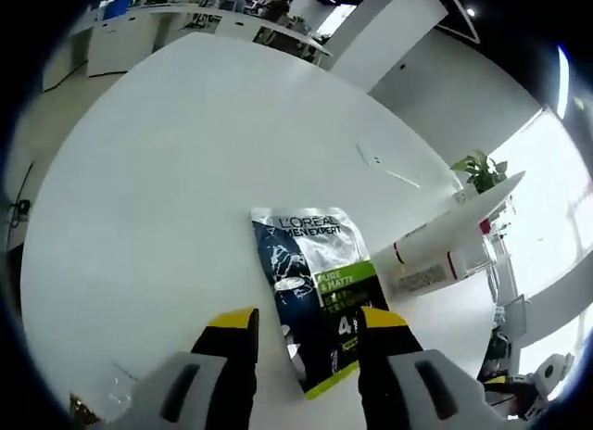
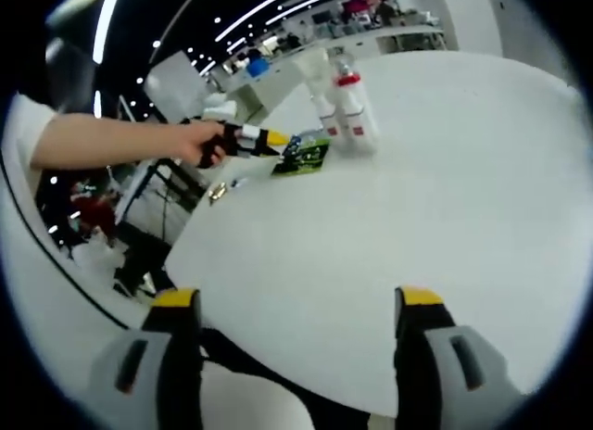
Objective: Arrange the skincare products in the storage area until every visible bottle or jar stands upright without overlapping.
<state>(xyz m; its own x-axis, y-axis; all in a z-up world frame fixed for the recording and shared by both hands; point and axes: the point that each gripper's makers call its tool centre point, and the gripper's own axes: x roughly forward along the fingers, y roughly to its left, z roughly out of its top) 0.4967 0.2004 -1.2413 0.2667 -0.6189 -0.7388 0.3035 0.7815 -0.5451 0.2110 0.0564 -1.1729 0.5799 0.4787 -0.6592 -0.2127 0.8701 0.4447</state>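
Observation:
A L'Oreal Men Expert sachet (image 1: 315, 286), silver, dark blue and green, lies flat on the round white table (image 1: 185, 170). My left gripper (image 1: 306, 323) is open, with its yellow-tipped jaws on either side of the sachet's near end. In the right gripper view a person's hand holds that left gripper (image 2: 269, 139) just over the sachet (image 2: 304, 158). Beyond it stand two white bottles with red caps (image 2: 347, 110), upright and close together. My right gripper (image 2: 298, 300) is open over the table's near edge with nothing between its jaws.
A small clear and gold item (image 2: 218, 191) lies near the table's rim left of the sachet, and it also shows at the lower left as a small item (image 1: 93, 407). A second white table (image 1: 459, 221) and a potted plant (image 1: 480, 170) stand beyond. Office desks fill the background.

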